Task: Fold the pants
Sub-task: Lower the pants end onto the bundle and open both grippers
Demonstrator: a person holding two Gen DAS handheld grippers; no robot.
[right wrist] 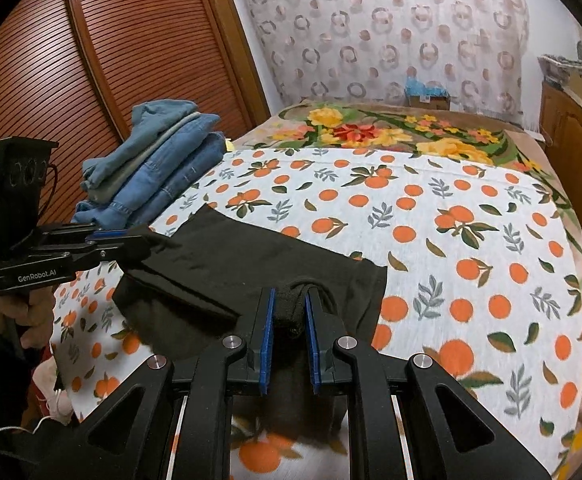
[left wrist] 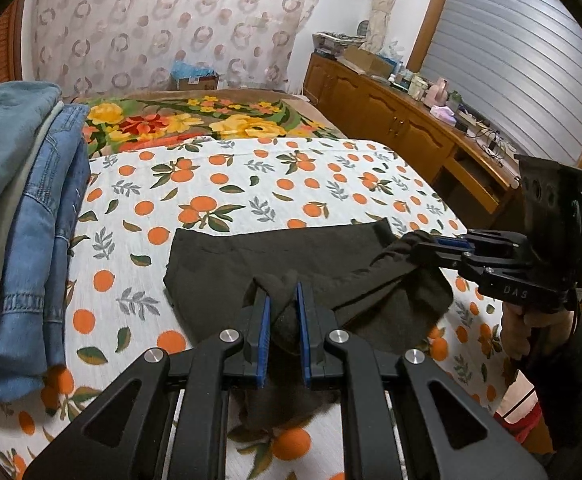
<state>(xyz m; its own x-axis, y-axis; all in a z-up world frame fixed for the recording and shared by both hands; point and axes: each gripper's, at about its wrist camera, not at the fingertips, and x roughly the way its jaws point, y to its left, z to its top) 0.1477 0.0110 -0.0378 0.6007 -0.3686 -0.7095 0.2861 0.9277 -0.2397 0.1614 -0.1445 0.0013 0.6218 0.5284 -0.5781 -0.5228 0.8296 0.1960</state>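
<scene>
The black pants (left wrist: 291,256) lie on the orange-print sheet (left wrist: 251,184) of the bed, and both the left gripper (left wrist: 283,308) and the right gripper (right wrist: 289,304) are clamped on bunched cloth at its near edge, lifted slightly.

"GenRobot.AI" on left hand-held gripper (right wrist: 143,245)

Denim stack (left wrist: 19,216) cropped at left edge.

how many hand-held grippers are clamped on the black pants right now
2. The left hand-held gripper pinches a bunched edge of the black pants at their near left side; the right hand-held gripper pinches the near right edge.
</scene>
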